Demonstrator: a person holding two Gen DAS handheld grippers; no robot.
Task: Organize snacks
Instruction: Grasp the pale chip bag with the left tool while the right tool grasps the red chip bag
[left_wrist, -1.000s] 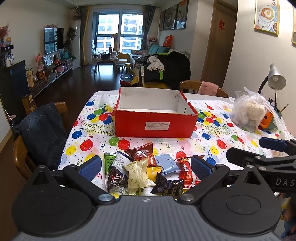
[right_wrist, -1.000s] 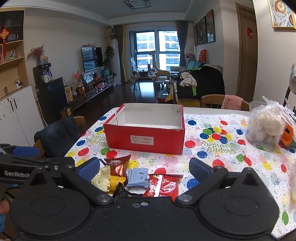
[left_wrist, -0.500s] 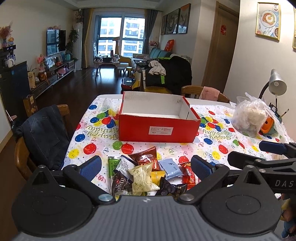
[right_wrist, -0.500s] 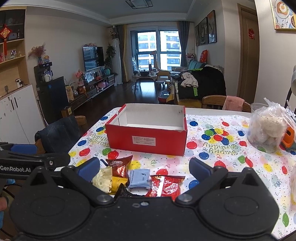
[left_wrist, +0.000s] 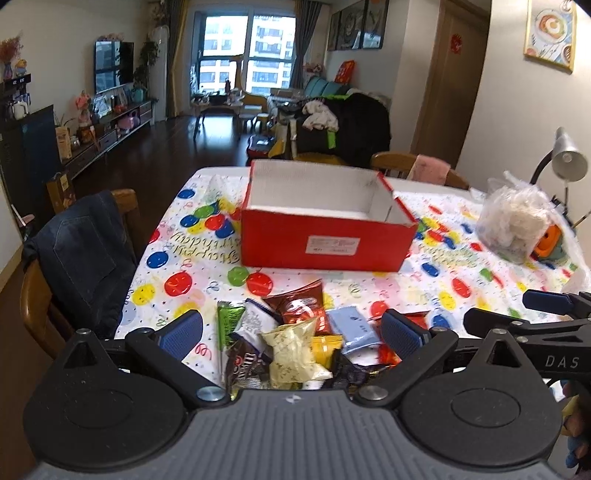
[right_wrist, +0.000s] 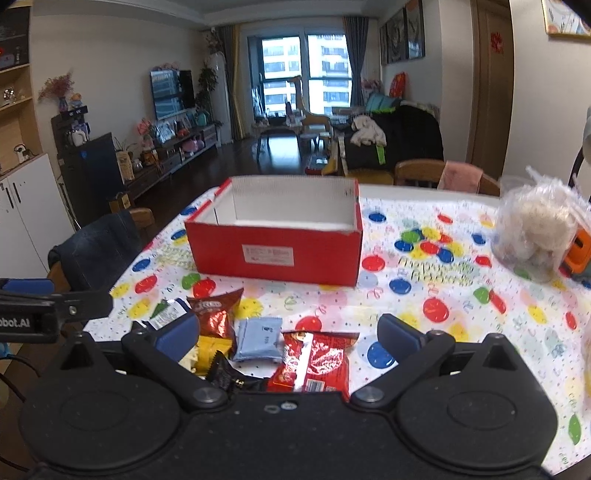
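Note:
A pile of snack packets (left_wrist: 295, 339) lies on the near side of the balloon-print table: a cream bag (left_wrist: 291, 350), a brown-red bag (left_wrist: 299, 306), a pale blue packet (left_wrist: 351, 325), a green packet (left_wrist: 227, 317). An open, empty red box (left_wrist: 325, 243) stands behind them. My left gripper (left_wrist: 291, 328) is open above the pile, holding nothing. In the right wrist view the red box (right_wrist: 275, 254), a red packet (right_wrist: 314, 362) and the blue packet (right_wrist: 258, 339) show. My right gripper (right_wrist: 288, 332) is open and empty over them.
A clear plastic bag of white items (left_wrist: 513, 221) and an orange object (left_wrist: 550, 243) stand at the table's right. A desk lamp (left_wrist: 565, 155) rises behind them. A chair with a denim jacket (left_wrist: 81, 258) is at the left. Another chair (left_wrist: 413, 170) stands behind the table.
Both grippers have moved slightly forward and nearer the table; the box and snacks look larger. Both stay open. The snacks have not moved.

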